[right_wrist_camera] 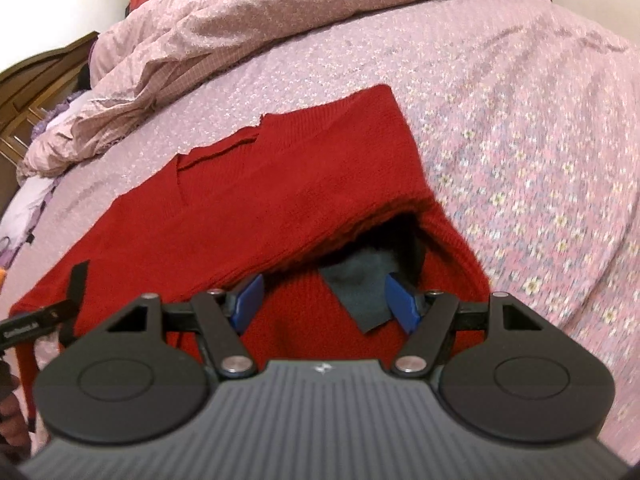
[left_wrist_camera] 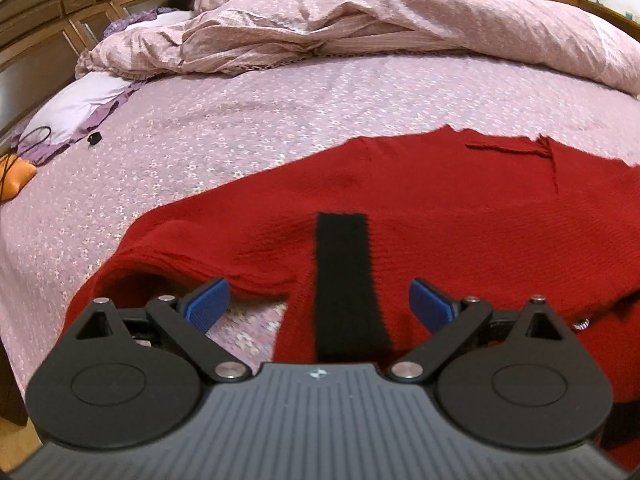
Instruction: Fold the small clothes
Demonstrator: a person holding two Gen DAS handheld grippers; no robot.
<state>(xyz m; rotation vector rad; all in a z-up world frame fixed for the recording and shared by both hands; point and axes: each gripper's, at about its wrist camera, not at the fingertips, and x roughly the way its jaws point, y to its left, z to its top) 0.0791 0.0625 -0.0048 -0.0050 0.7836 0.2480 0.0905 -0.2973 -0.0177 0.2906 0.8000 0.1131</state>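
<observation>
- Red sweater (left_wrist_camera: 420, 216) spread on the bed (left_wrist_camera: 240, 128), one side folded over.
- Left gripper (left_wrist_camera: 320, 304): jaws wide, empty, over the black stripe (left_wrist_camera: 344, 280).
- Right gripper (right_wrist_camera: 322, 302): jaws wide, empty; pinch the hem edge squarely.

Below the left gripper (left_wrist_camera: 319, 302), the red sweater (left_wrist_camera: 400, 200) runs off frame; bedspread (right_wrist_camera: 560, 200) right of the right gripper (right_wrist_camera: 323, 301) is blurred
</observation>
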